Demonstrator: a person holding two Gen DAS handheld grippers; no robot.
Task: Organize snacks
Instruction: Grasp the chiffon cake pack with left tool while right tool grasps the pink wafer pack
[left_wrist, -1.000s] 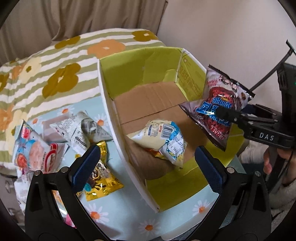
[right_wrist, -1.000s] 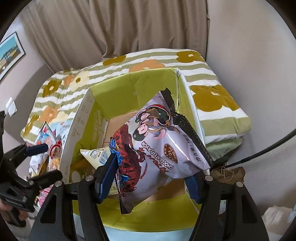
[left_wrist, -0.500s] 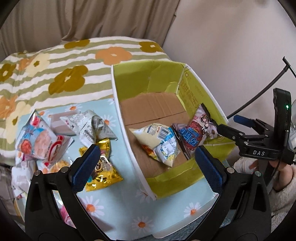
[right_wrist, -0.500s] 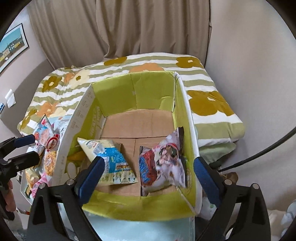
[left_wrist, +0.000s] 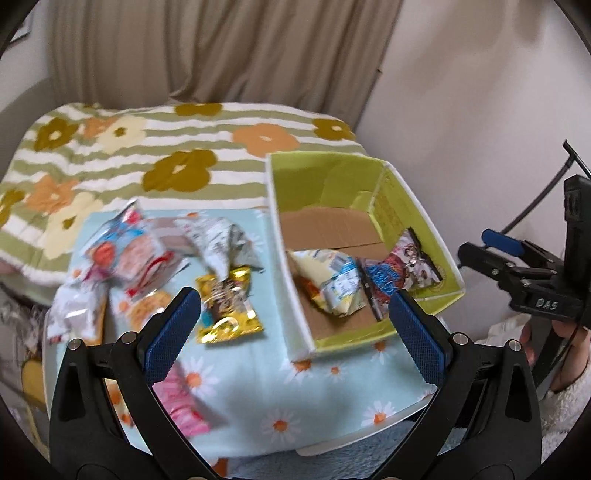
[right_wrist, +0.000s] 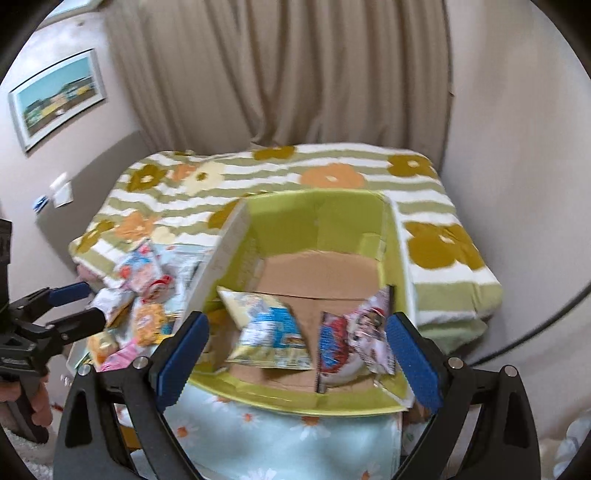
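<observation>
Having just been opening your right gripper and dropping the chocolate snack bag into the green box at lower right, you are holding both grippers' fingers wide and empty, leaving loose snacks waiting at left.

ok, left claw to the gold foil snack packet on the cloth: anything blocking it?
Nothing visible. The open left claw hangs above the gold foil snack packet, which lies uncovered on the light blue daisy cloth, beside the green cardboard box. A crumpled white wrapper touches its far end.
</observation>
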